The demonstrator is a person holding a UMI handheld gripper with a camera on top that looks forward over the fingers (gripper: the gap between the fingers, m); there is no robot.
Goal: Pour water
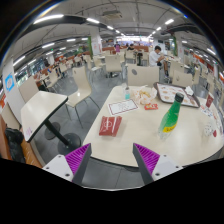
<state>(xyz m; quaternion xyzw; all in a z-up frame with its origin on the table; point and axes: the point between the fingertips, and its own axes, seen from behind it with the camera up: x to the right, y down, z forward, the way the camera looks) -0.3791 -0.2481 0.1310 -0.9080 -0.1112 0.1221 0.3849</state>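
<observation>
Bottle [171, 115], green and yellow, stands right of center on the white table [130, 140]; I see my jaws spread wide, empty, at bottom, near a red packet [110, 125].

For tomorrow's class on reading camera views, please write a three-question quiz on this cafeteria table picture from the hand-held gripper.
1. True or false: the hand-held gripper is shut on the green bottle.
2. What lies nearest ahead of the left finger on the white table? A) red packet B) green bottle C) white paper
3. Fill in: the green bottle stands ahead of the ____ finger.

Key
1. False: the fingers are open and apart from the bottle, which stands on the table.
2. A, the red packet; the white paper lies farther off.
3. right
</observation>
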